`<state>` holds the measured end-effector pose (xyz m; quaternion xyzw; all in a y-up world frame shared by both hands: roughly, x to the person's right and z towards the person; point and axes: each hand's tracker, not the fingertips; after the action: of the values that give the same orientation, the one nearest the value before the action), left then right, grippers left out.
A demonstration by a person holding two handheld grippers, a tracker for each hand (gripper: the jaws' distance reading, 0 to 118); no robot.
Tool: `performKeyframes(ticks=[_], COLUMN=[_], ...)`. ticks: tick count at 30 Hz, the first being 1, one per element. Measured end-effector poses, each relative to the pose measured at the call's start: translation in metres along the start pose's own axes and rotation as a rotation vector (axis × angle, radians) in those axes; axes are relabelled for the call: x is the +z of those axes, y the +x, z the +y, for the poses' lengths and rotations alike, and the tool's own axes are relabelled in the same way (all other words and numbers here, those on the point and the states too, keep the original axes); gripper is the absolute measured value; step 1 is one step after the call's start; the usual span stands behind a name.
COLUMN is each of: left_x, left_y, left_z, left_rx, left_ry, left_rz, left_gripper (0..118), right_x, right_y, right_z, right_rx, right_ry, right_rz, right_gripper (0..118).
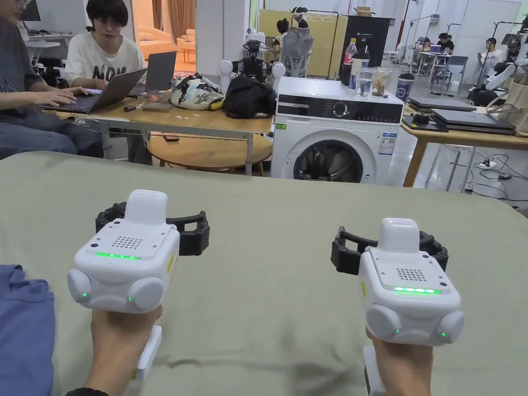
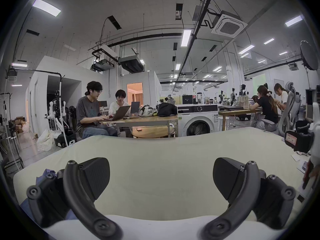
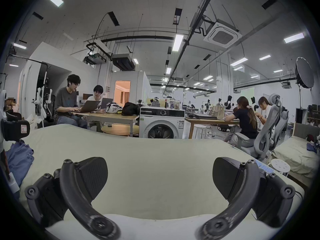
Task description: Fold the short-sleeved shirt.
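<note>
Both grippers hang side by side over the pale green sheet [image 1: 289, 216], well apart from each other, each held from below by a hand. The left gripper [image 2: 161, 178] has its jaws spread wide with nothing between them, bare sheet showing in the gap. The right gripper [image 3: 160, 178] is the same: jaws wide apart, empty, over bare sheet.

The shirt [image 1: 23, 330], blue and rumpled, lies on the sheet at the near left edge, just beside the left hand [image 1: 121, 340] and touched by neither gripper. From the right gripper view it shows as a crumpled heap off to the left.

Beyond the far edge stands a white washer [image 1: 335, 136], its door dark. Left of it, two people sit at a wooden table [image 1: 206, 121], laptops open.
</note>
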<state>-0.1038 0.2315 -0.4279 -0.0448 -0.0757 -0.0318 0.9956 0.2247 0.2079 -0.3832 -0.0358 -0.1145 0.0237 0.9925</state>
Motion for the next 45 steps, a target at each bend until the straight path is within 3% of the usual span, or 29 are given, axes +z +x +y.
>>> performKeyframes(ticks=[15, 23, 28, 30, 31, 33, 35, 36, 37, 40, 45], left_x=[0.003, 0.004, 0.009, 0.01, 0.011, 0.012, 0.01, 0.009, 0.009, 0.015, 0.019], left_y=[-0.002, -0.004, -0.002, 0.0, 0.001, 0.002, 0.003, 0.004, 0.005, 0.009, 0.003], left_z=[-0.003, -0.003, -0.004, -0.005, -0.005, -0.005, -0.002, -0.001, -0.002, -0.004, 0.001], left_rx=[0.006, 0.067, 0.066, 0.036, 0.026, 0.019, 0.017, 0.016, 0.017, 0.008, 0.011], left_ry=[0.014, 0.006, 0.023, 0.028, 0.032, 0.038, 0.021, 0.009, 0.002, 0.028, 0.032], left_rz=[0.0, 0.004, 0.001, 0.014, 0.01, -0.016, -0.023, -0.027, -0.024, 0.01, 0.018], left_gripper=[117, 117, 117, 114, 109, 73, 16, 2, 0, 0, 0], right_x=[0.001, 0.005, 0.007, 0.009, 0.01, 0.012, 0.012, 0.011, 0.011, 0.014, 0.015], right_y=[0.004, 0.005, 0.002, 0.001, 0.0, -0.005, -0.007, -0.007, -0.007, -0.003, -0.004], right_z=[-0.01, -0.004, 0.0, 0.001, 0.002, 0.003, 0.003, 0.002, 0.002, 0.001, 0.003], right_rx=[-0.005, -0.059, -0.038, -0.042, -0.043, -0.033, -0.029, -0.037, -0.046, -0.081, -0.056], right_ry=[0.005, 0.014, 0.018, 0.025, 0.029, 0.035, 0.027, 0.021, 0.014, 0.014, 0.004], right_rz=[-0.006, -0.016, -0.015, -0.01, -0.009, -0.021, -0.04, -0.042, -0.049, -0.042, -0.038], right_gripper=[118, 118, 118, 113, 102, 56, 8, 1, 0, 0, 0])
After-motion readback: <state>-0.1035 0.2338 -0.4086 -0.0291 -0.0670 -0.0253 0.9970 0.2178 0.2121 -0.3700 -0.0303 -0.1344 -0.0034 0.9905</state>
